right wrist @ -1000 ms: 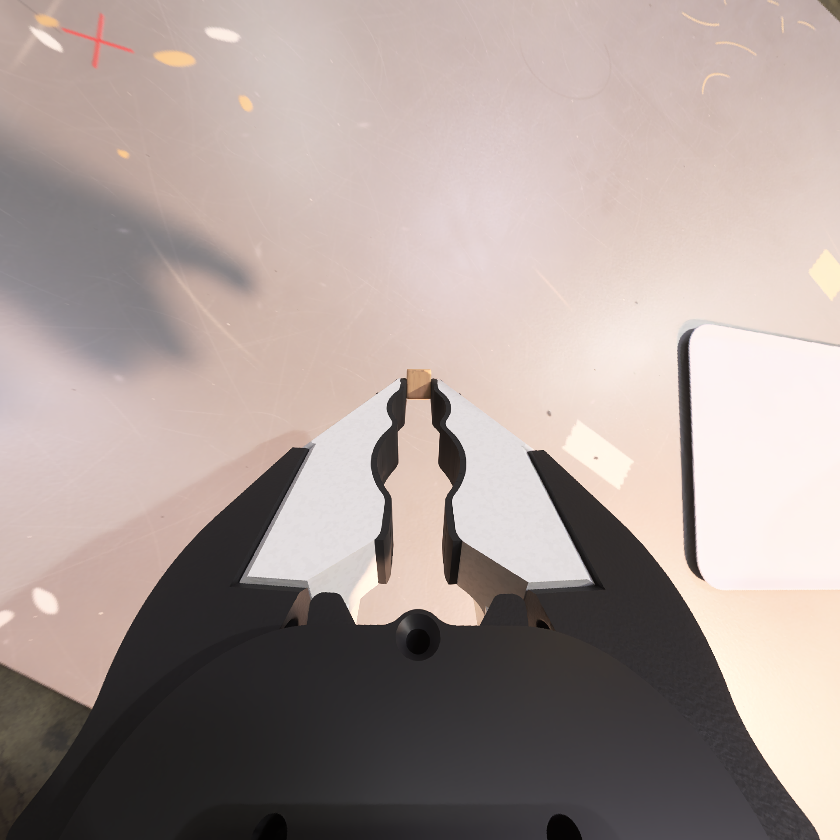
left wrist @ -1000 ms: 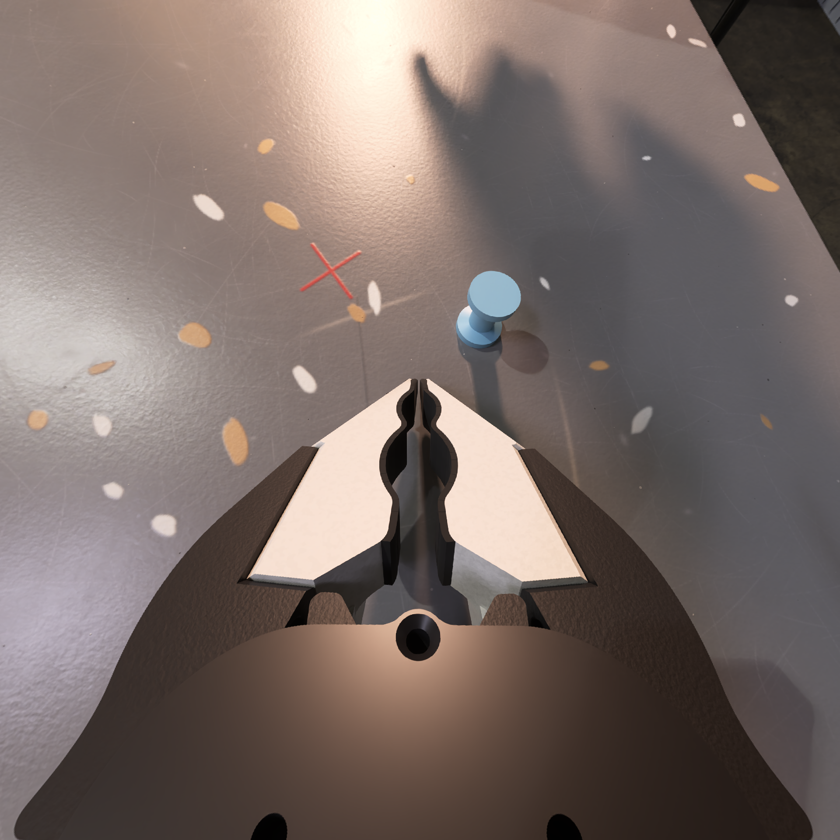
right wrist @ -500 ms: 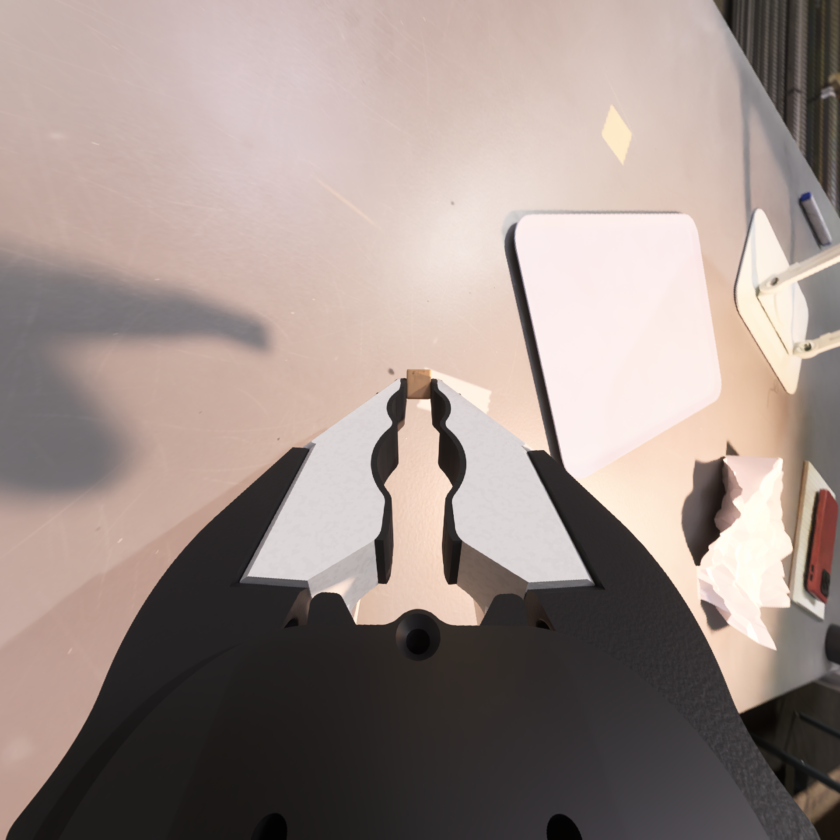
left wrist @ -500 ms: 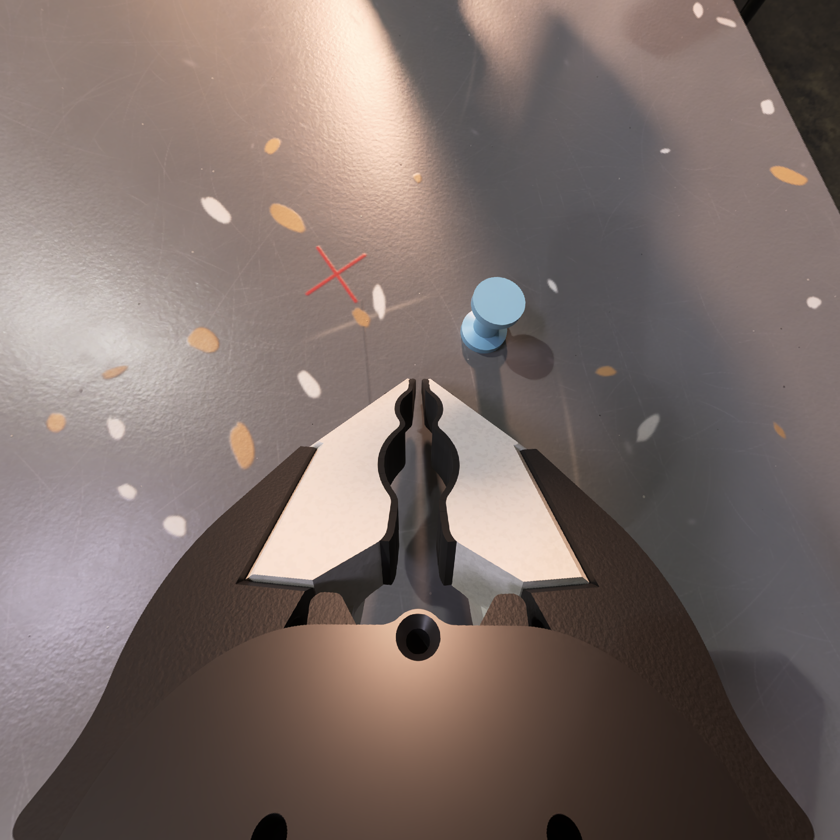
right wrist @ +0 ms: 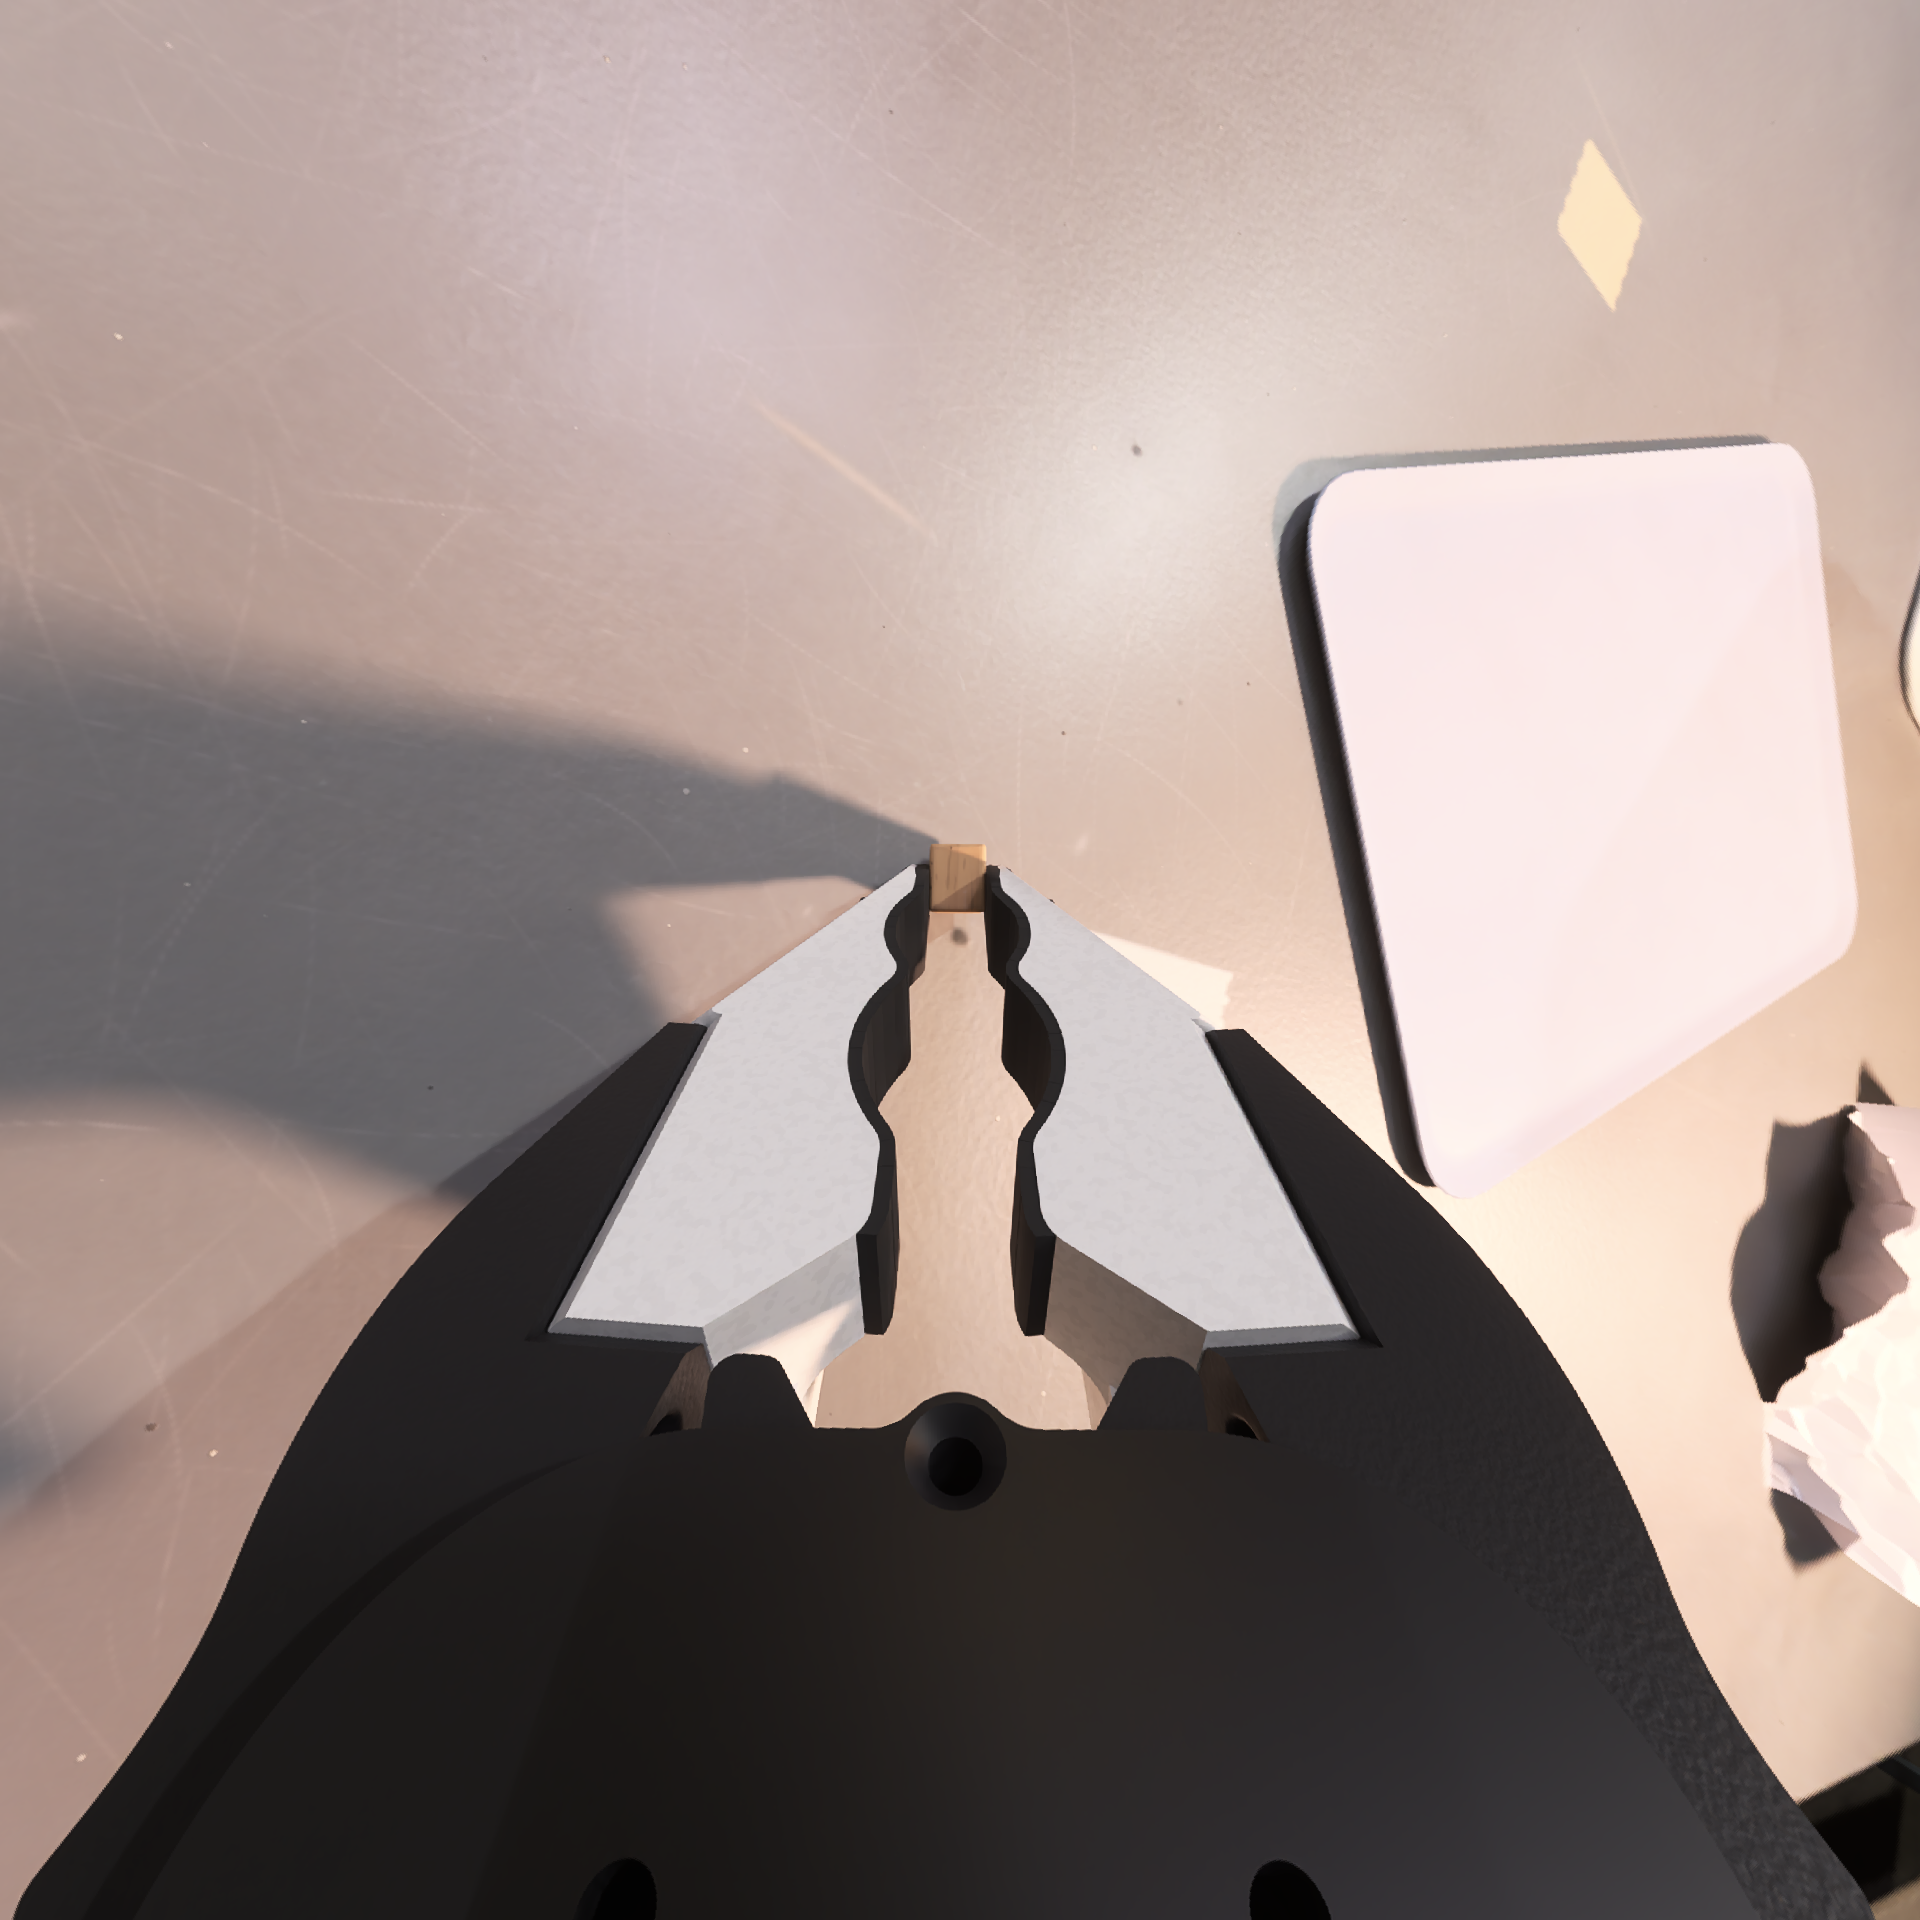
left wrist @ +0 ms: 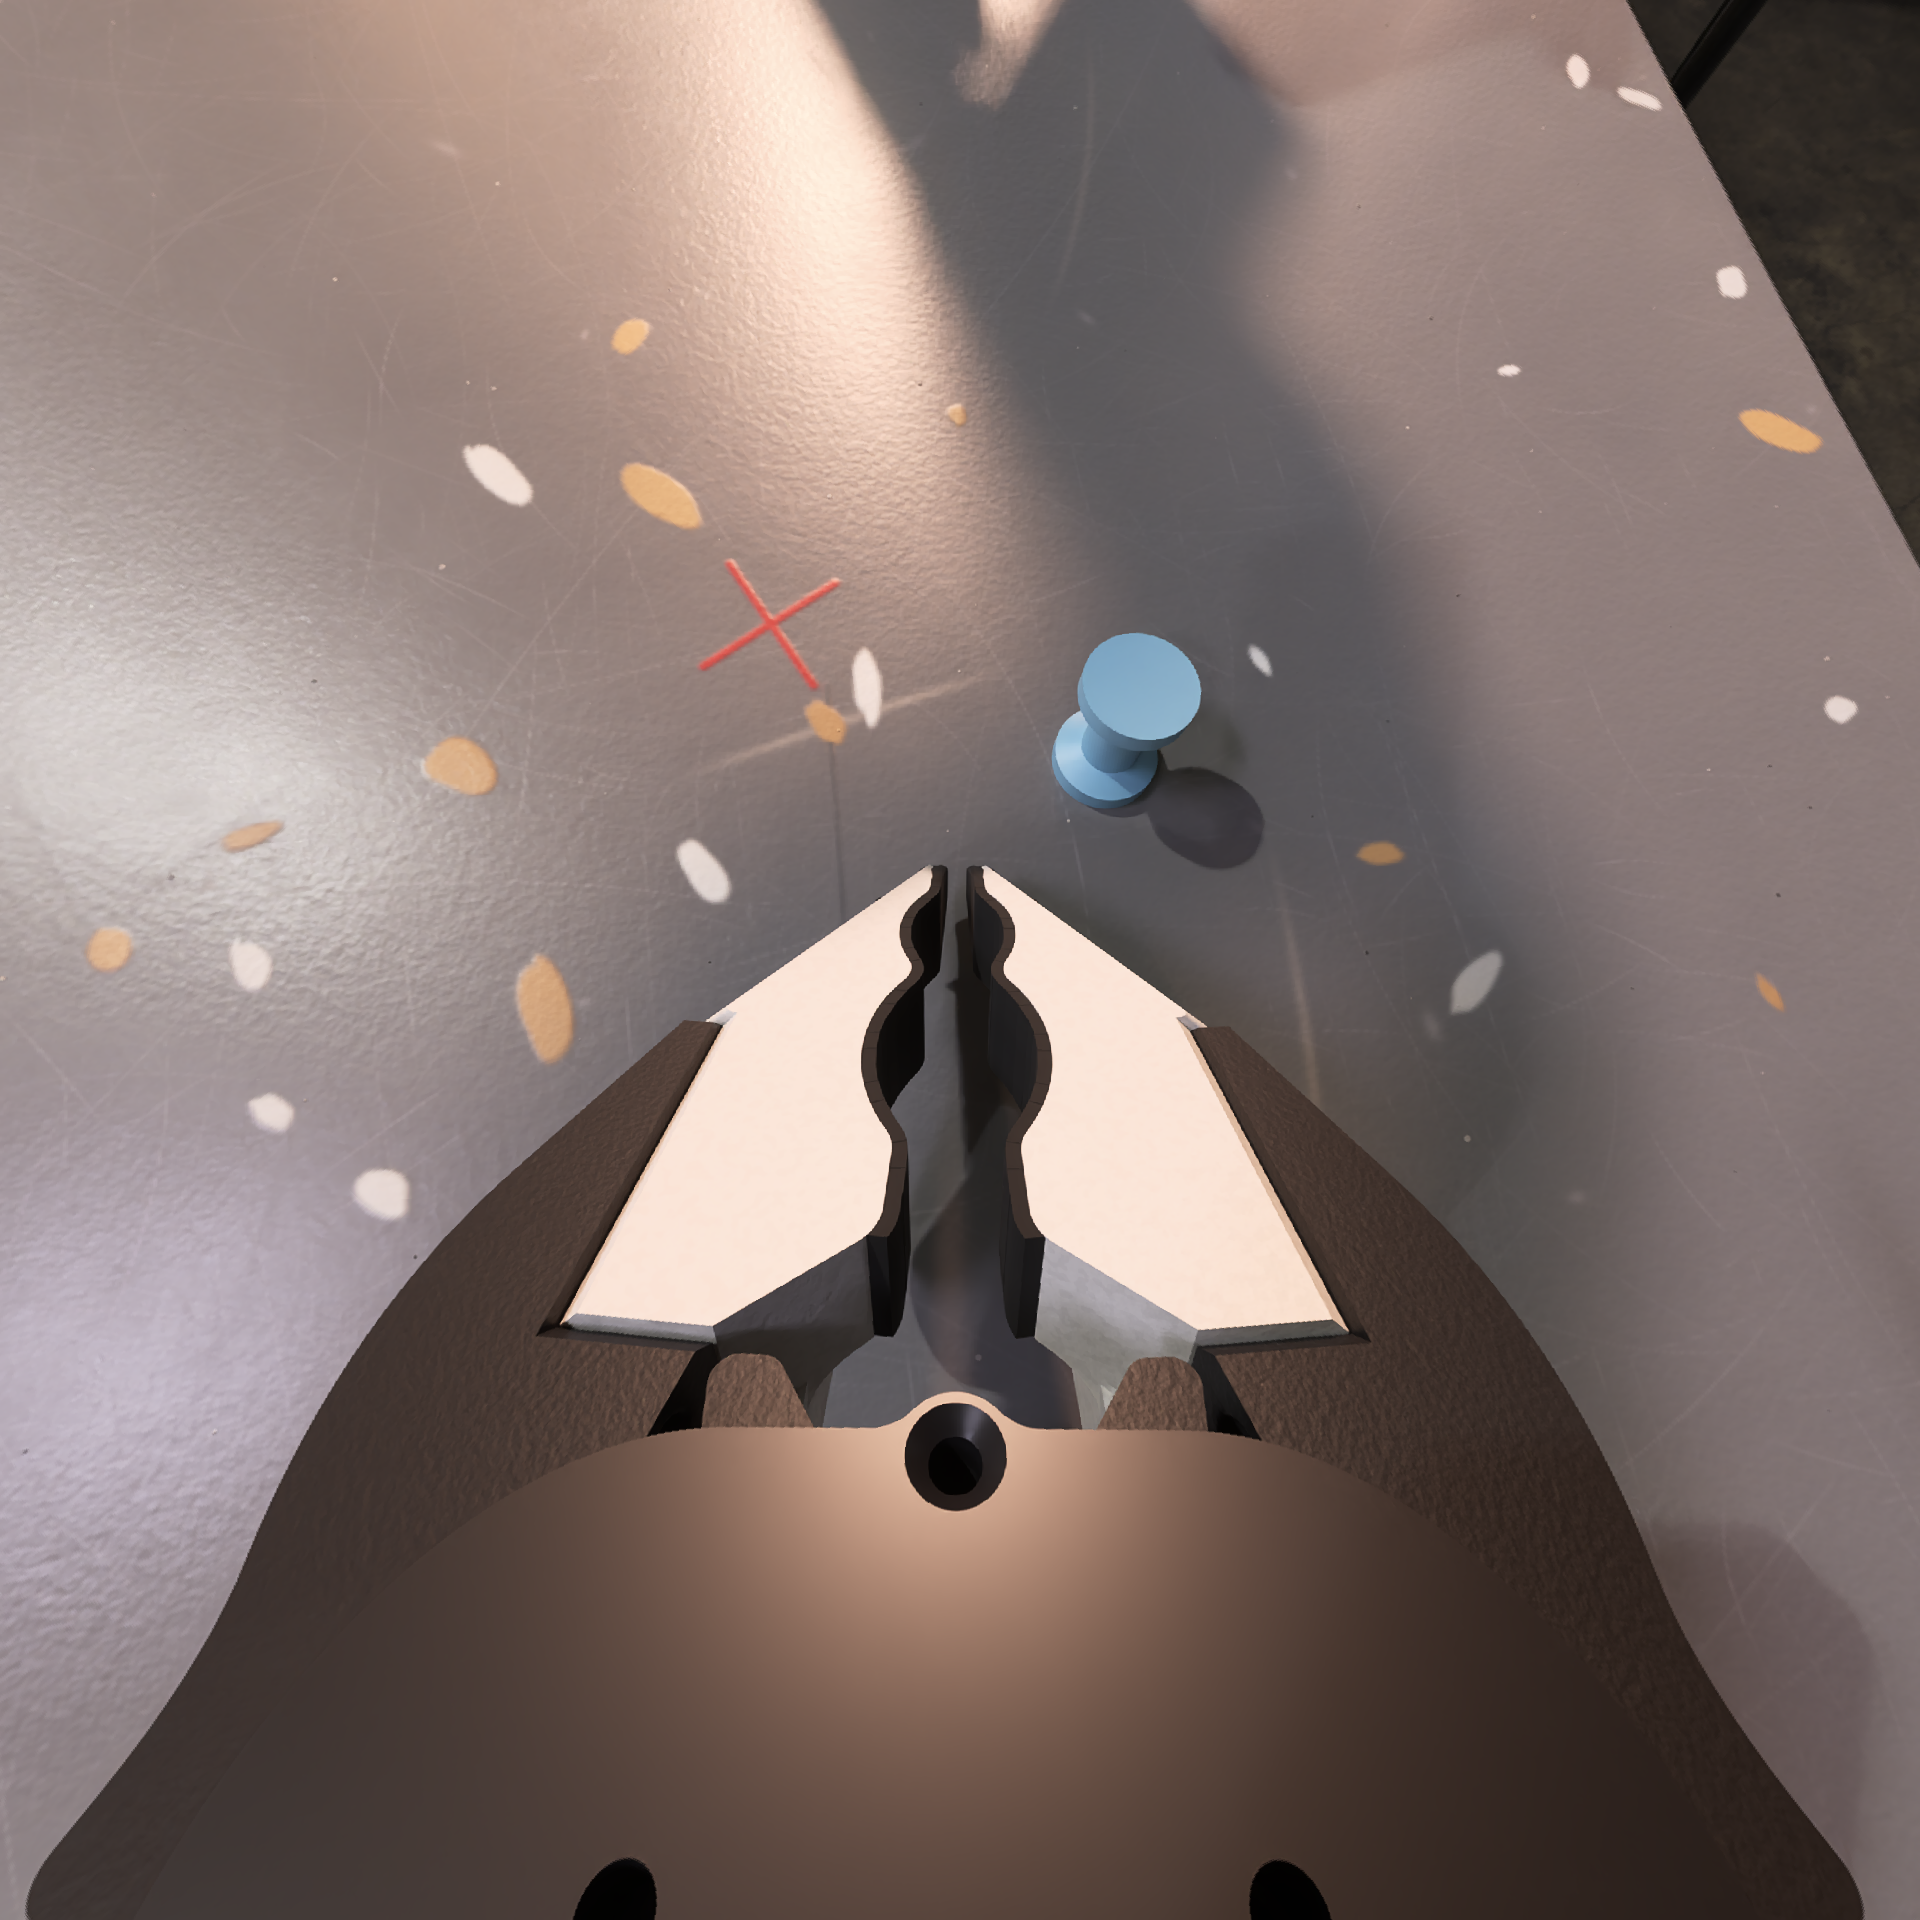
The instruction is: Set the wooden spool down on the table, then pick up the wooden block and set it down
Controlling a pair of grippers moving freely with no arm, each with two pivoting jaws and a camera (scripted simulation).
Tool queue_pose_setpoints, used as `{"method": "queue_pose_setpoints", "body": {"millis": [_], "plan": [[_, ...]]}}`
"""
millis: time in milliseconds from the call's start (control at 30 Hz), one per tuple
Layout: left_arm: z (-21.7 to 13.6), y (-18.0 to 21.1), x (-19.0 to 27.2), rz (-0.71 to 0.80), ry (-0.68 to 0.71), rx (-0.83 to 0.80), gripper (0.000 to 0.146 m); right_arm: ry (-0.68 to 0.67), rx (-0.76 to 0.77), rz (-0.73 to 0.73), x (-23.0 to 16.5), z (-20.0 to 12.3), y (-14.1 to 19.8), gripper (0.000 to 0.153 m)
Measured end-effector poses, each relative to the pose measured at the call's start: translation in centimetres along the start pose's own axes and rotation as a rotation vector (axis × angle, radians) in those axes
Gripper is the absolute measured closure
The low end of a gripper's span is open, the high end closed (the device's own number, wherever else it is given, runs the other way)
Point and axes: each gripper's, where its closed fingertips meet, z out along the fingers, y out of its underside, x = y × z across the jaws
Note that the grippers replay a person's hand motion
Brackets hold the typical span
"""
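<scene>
Block pinched, table below

Your right gripper (right wrist: pixel 957 883) holds the block (right wrist: pixel 957 876) at its tips above the table (right wrist: pixel 623 416); lower it straight.

Matt grey table (left wrist: pixel 312 312) with fine scratches and flat paint flecks; smooth blue-painted spool (left wrist: pixel 1127 722); pale wood-grain block (right wrist: pixel 957 876); smooth matt white pad (right wrist: pixel 1579 800); crumpled white paper (right wrist: pixel 1860 1382).

R gripper (right wrist: pixel 957 883) pinches wooden block (right wrist: pixel 957 876) at fingertips, above table (right wrist: pixel 623 416).
</scene>
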Motion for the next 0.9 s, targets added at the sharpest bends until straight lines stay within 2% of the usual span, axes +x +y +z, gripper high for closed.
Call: {"method": "queue_pose_setpoints", "body": {"millis": [633, 800, 900], "plan": [[-0.1, 0.1, 0.1, 0.006, 0.006, 0.007, 0.142, -0.097, 0.009, -0.022, -2.4, -1.1, -0.3, 0.143], [-0.1, 0.1, 0.1, 0.010, 0.008, -0.001, 0.142, -0.033, 0.033, 0.023, -0.5, -2.2, 0.6, 0.143], [-0.1, -0.1, 0.1, 0.026, -0.003, -0.017, 0.142, -0.037, 0.058, 0.074, 0.0, -1.6, 0.8, 0.143]]}}
